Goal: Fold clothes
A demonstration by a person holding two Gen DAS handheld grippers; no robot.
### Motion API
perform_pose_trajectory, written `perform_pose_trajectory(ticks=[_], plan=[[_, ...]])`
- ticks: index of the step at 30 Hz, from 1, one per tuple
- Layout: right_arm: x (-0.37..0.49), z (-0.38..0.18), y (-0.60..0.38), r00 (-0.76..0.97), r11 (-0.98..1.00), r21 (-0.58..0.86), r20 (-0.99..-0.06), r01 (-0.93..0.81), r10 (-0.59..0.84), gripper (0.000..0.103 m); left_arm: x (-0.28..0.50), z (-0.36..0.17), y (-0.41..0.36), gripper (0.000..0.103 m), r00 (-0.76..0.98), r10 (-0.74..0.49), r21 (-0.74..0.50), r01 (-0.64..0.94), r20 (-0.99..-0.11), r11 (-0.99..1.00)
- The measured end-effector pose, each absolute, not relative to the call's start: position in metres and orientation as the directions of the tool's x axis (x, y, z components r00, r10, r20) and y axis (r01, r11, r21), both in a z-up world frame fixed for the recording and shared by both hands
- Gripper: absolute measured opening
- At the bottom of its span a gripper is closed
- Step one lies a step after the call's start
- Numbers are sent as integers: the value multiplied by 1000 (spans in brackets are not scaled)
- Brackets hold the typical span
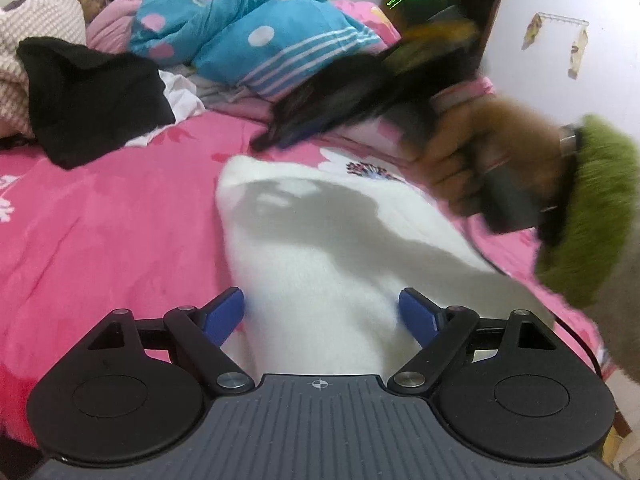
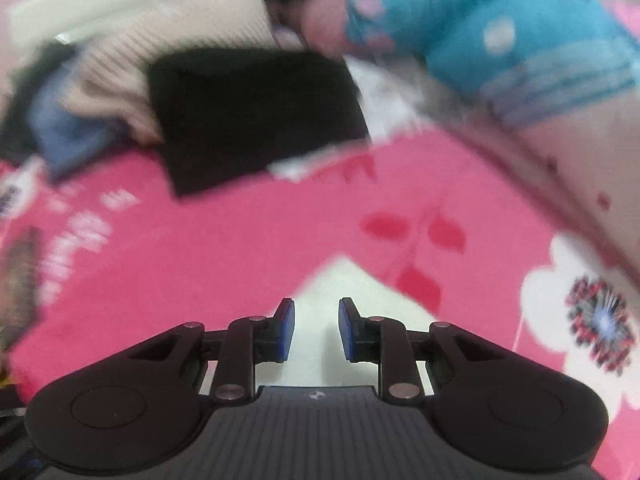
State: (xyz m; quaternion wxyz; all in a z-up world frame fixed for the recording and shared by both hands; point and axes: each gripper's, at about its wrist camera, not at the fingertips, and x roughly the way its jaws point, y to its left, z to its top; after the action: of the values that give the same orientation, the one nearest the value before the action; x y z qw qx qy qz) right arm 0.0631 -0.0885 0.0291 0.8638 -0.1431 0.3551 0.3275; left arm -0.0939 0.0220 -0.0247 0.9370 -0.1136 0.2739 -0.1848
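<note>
A white garment (image 1: 320,232) lies flat on the pink flowered bedsheet (image 1: 100,240). My left gripper (image 1: 322,308) hovers over its near part, its blue pads spread wide with only cloth below them. In the right wrist view, a pointed corner of the white garment (image 2: 344,280) lies under my right gripper (image 2: 316,328). That gripper's pads stand a narrow gap apart and nothing is pinched between them. In the left wrist view, a hand (image 1: 460,160) in a green fuzzy sleeve holds the right gripper, blurred, above the garment's far end.
A black garment (image 1: 92,96) lies at the back left of the bed on a beige ribbed knit (image 1: 36,32), beside some white cloth. A blue patterned quilt (image 1: 248,28) is bunched at the back. A white wall (image 1: 560,60) stands to the right.
</note>
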Motion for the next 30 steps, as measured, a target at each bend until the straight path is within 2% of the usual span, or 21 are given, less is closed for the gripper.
perform_pose_trajectory(ticks=[2, 6, 11, 15, 17, 21, 23, 27, 30], plan=[[45, 31, -94, 522, 728, -10, -704, -686, 482, 25, -95, -25, 22, 85, 774, -414, -315, 289, -479, 904], [33, -12, -103, 503, 726, -16, -732, -687, 459, 26, -94, -25, 22, 85, 762, -415, -316, 286, -497, 905], [22, 28, -110, 511, 751, 46, -706, -658, 490, 25, -102, -24, 23, 85, 747, -432, -320, 303, -506, 898], [-2, 2, -101, 460, 695, 9, -743, -719, 486, 25, -106, -30, 18, 84, 708, -449, -307, 330, -544, 893], [-9, -15, -105, 479, 684, 8, -708, -729, 519, 25, -110, -33, 16, 83, 696, -443, -292, 333, -565, 896], [-14, 13, -113, 483, 730, 65, -710, -680, 513, 25, -123, -32, 23, 82, 695, -431, -274, 332, -575, 903], [-40, 28, -118, 496, 695, 35, -674, -719, 548, 25, -129, -31, 29, 81, 703, -413, -262, 319, -579, 911], [-52, -8, -127, 472, 700, 90, -677, -708, 564, 25, -135, -25, 48, 81, 732, -358, -264, 247, -580, 933], [-52, -2, -129, 488, 735, 128, -670, -665, 559, 24, -138, -17, 59, 78, 758, -310, -258, 192, -574, 947]])
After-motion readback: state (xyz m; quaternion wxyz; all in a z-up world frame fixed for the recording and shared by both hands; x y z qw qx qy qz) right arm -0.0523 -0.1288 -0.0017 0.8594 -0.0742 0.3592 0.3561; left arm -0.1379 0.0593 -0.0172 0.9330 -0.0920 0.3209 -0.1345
